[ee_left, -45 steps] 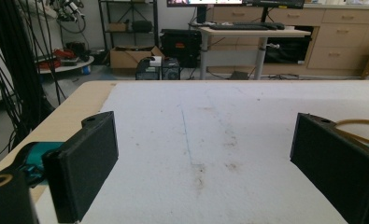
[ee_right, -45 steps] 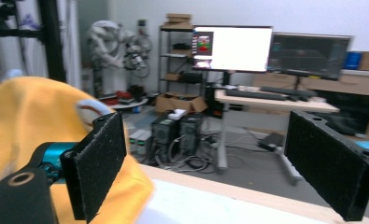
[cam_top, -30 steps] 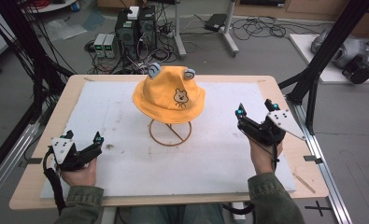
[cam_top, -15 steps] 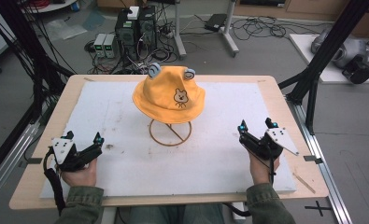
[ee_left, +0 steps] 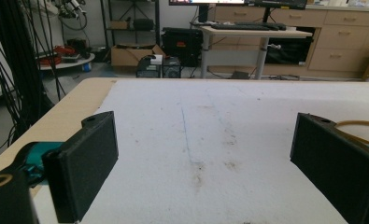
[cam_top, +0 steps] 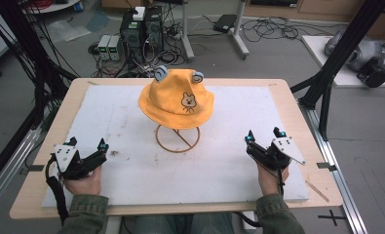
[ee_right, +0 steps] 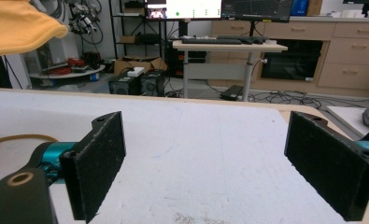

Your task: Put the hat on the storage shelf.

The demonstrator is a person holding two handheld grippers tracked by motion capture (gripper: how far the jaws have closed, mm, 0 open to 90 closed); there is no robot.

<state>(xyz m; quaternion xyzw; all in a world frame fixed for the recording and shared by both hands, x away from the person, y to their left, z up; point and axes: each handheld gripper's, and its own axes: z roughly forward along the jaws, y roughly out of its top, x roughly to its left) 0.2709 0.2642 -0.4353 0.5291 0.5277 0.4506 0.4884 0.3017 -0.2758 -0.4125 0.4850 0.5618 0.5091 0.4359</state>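
Pulled back toward me, my right gripper (cam_top: 264, 135) now rests low on the white board (cam_top: 131, 112), jaws spread, like my left gripper (cam_top: 86, 145). From above I see the yellow hat (cam_top: 176, 100) on its wire stand (cam_top: 178, 138); the right gripper view catches just its brim (ee_right: 18, 28).

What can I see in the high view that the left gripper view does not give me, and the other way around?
High view alone: the yellow hat with a bear face, raised on a wire stand, plus both hands with the left gripper and right gripper near the table's front.

Left gripper view alone: the desk with a keyboard and wooden drawers across the room.

Shared: the white board, the stand's ring base, and the left gripper's open jaws.
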